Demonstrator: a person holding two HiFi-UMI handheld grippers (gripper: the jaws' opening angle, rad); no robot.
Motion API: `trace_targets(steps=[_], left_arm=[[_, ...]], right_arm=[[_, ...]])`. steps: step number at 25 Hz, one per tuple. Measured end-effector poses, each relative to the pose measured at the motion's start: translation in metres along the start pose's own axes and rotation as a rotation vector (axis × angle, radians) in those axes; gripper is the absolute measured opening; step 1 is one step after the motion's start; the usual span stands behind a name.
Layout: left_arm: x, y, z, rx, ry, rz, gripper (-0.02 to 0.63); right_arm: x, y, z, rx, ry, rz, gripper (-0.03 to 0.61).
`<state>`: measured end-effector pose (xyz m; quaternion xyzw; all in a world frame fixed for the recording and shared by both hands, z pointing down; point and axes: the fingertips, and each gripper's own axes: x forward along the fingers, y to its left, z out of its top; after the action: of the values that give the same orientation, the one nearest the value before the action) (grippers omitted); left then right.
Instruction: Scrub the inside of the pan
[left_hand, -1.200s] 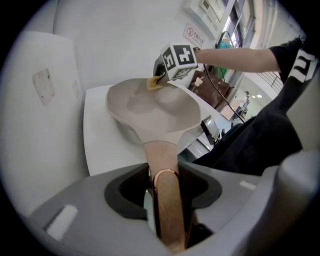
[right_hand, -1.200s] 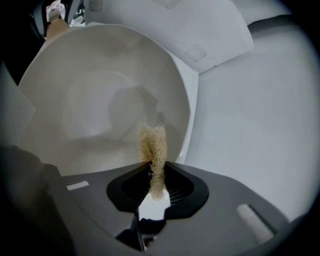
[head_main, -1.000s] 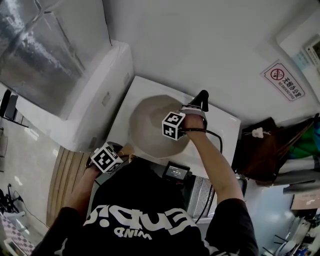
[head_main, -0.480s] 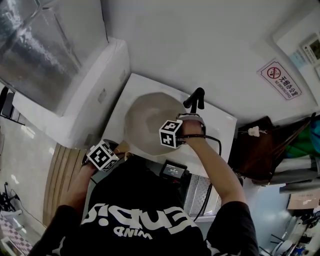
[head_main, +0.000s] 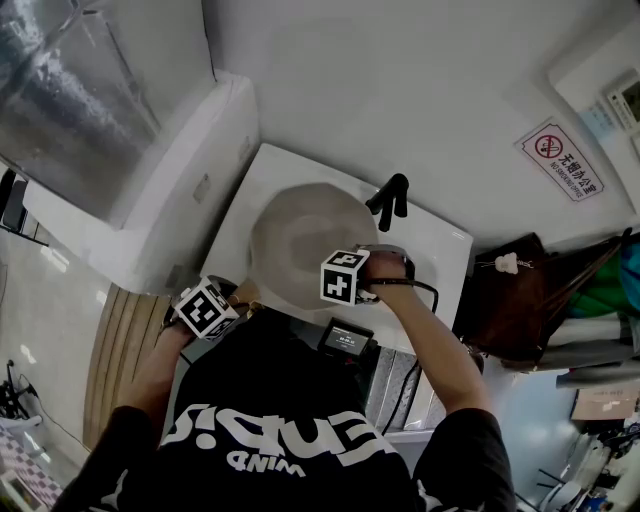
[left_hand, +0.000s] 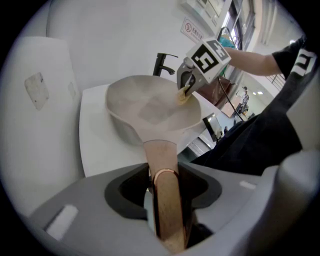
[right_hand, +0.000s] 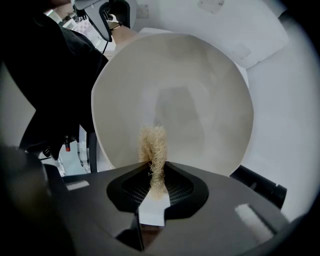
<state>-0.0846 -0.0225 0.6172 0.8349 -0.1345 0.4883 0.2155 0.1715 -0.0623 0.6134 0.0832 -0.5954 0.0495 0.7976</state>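
A cream pan (head_main: 295, 235) rests on the white counter (head_main: 440, 250). Its brown, copper-ringed handle (left_hand: 161, 160) runs back between the jaws of my left gripper (left_hand: 165, 192), which is shut on it; in the head view that gripper (head_main: 238, 300) is at the pan's near left edge. My right gripper (right_hand: 156, 182) points steeply down and is shut on a tan fibrous scrubber (right_hand: 152, 145). The scrubber (left_hand: 182, 96) touches the pan's inner wall (right_hand: 190, 100) close to the near right rim, under the marker cube (head_main: 345, 277).
A black faucet (head_main: 392, 197) stands just behind the pan. A large white appliance (head_main: 190, 170) borders the counter on the left. A small black device with a screen (head_main: 345, 340) hangs at the counter's near edge. A dark bag (head_main: 520, 300) sits to the right.
My right gripper has slid with the scrubber from the pan's far side near the faucet to the near right rim. The left gripper and the pan have stayed put.
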Motion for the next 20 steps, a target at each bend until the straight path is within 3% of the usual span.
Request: trace_targets(steps=[10, 20], left_arm=[[0.002, 0.0, 0.001, -0.002, 0.003, -0.004, 0.173], [0.003, 0.001, 0.0, -0.006, 0.005, -0.005, 0.173]], right_arm=[[-0.006, 0.047, 0.029, 0.028, -0.116, 0.222, 0.074], [-0.007, 0.062, 0.064, 0.035, -0.2, 0.315, 0.073]])
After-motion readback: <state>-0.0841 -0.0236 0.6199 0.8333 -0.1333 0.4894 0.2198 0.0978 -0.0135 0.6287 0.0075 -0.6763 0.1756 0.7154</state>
